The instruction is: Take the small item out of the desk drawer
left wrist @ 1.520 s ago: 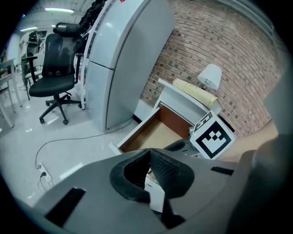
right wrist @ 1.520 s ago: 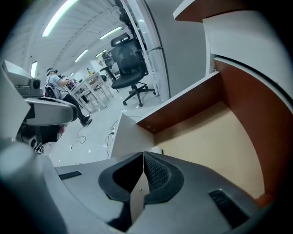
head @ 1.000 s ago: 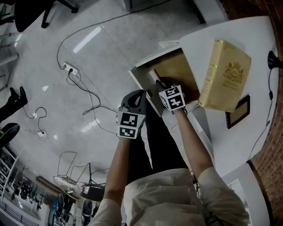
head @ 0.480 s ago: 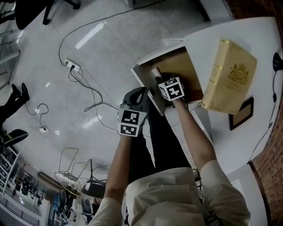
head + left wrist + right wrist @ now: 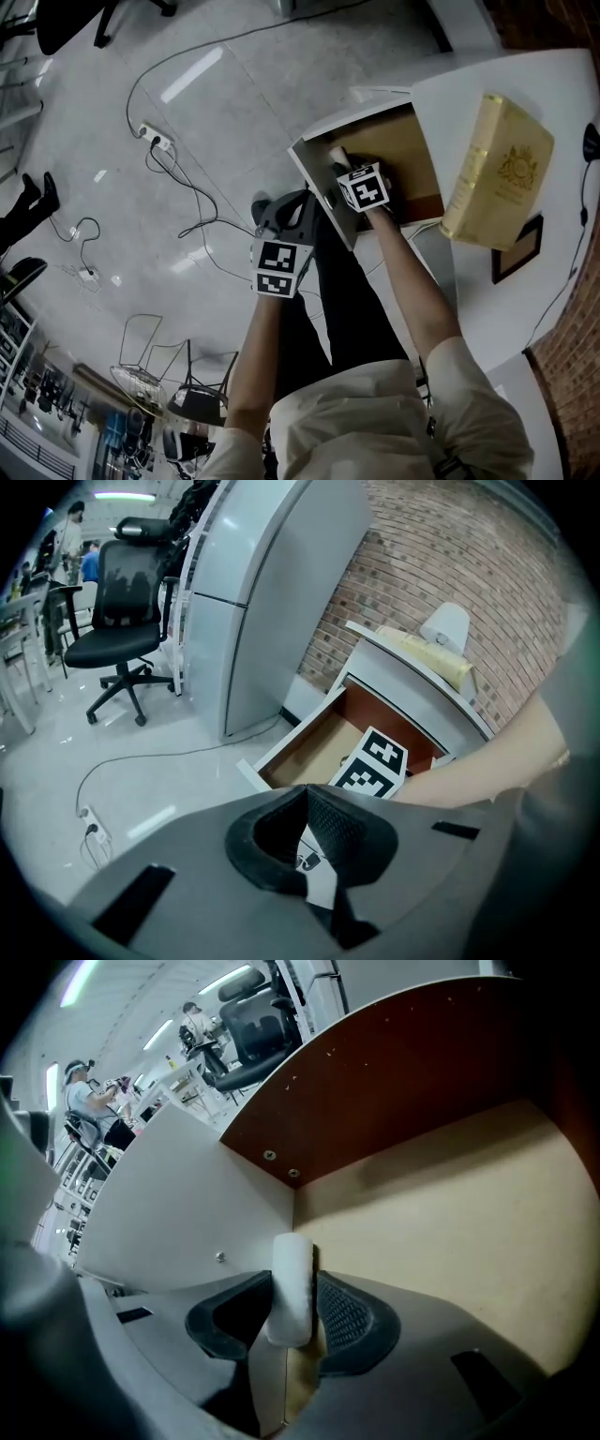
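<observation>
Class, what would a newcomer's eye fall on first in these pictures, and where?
The open desk drawer with its tan wooden floor, where the right gripper, jaws opening, straddles a small white cylinder. Next, the thick gold-covered book lying on the white desk beside it.

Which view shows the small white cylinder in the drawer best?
The right gripper view: the small white cylinder fills the middle, close up between the opening jaws of the right gripper. The head view shows only its tip past the gripper; the left gripper view does not show it.
</observation>
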`<state>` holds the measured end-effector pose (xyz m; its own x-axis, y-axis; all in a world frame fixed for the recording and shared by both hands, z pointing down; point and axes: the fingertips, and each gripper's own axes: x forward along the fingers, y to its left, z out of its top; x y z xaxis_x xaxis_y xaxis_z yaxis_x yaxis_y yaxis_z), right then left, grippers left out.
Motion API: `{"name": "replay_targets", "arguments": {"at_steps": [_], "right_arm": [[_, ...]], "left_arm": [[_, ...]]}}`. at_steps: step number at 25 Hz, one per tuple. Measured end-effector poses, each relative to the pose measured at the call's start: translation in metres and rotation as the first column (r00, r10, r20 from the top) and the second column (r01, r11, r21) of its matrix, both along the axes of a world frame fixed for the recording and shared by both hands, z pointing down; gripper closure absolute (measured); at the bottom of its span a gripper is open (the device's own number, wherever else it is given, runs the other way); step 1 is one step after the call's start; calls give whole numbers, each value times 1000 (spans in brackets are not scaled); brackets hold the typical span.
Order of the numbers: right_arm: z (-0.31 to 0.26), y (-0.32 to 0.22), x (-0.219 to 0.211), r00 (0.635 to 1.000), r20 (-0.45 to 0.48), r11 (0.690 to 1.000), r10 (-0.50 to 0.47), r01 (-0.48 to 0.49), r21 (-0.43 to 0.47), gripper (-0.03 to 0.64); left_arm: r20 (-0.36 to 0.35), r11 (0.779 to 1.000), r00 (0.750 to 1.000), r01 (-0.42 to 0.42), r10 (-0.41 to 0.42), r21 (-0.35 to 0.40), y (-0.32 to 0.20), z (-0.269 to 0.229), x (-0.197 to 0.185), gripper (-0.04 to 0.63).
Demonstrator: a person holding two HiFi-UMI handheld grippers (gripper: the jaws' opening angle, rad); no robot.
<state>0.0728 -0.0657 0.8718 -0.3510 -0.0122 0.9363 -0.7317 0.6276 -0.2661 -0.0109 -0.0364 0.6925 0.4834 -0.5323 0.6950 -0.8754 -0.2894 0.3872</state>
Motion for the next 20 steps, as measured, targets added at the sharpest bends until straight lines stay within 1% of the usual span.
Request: {"name": "replay_targets", "arguments": {"at_steps": [2,5,7,12,16,20], "right_arm": [[1,-1,-2,1000,-1,1000,7,-7,-1,444],[0,-1,-6,1000,-15,1000,-17,17,11,453],[0,0,-5,1000,-26,1000,-6,6,5,465],[0,2,-5,999,-42,999,34,-33,7,476],[-9,5,-5,998,-53,999,38,-36,38,476],[-21,3,-7,997,-51,996,64,-60,71,476]], "left_arm": [[-5,1000,1000,13,-13,0,4,-1,-8,579],[-14,1000,1000,27,-28,-4,14,-1,-15,580],[-26,1000,999,29,-30,-7,19,0,-15,580],[-40,1000,999,3,-3,1,25,2,-16,578],[-32,1000,999,-9,9,3,27,3,-26,580],[-27,1000,999,-23,24,11,30,0,-33,580]]}}
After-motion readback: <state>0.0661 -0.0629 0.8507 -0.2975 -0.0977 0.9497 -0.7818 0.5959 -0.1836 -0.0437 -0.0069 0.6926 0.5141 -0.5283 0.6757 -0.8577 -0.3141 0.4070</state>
